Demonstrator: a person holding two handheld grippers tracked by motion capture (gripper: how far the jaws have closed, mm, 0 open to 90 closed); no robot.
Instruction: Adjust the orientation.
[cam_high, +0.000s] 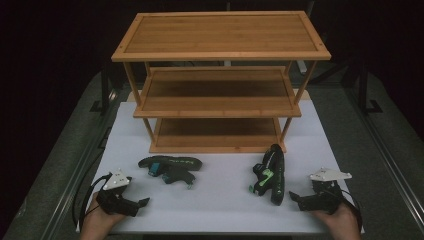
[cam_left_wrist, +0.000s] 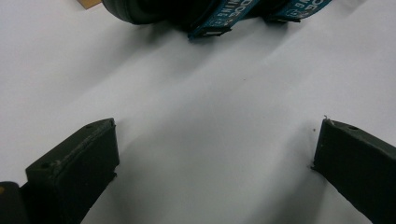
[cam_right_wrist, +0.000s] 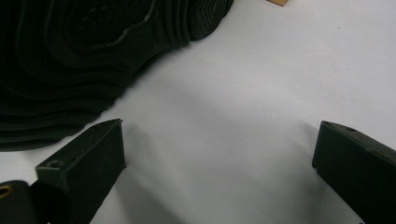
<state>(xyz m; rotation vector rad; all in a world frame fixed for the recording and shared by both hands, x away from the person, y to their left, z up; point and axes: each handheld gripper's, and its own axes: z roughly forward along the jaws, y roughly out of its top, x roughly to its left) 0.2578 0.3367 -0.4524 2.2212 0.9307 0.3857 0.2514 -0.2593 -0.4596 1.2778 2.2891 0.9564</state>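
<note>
Black sandals, left sandal (cam_high: 170, 168) and right sandal (cam_high: 270, 174), lie ahead of spread, empty jaws on the table (cam_high: 220, 200); bamboo rack (cam_high: 220, 80) bare, placing not started.

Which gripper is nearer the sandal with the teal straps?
Left. The left gripper sits just below and left of the teal-strapped sandal, jaws open. The right gripper is across the mat, beside the green-strapped sandal.

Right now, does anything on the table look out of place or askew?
Yes. The right sandal lies tipped on its side, sole toward the right gripper. The left sandal lies crosswise. The wooden rack holds nothing.
</note>
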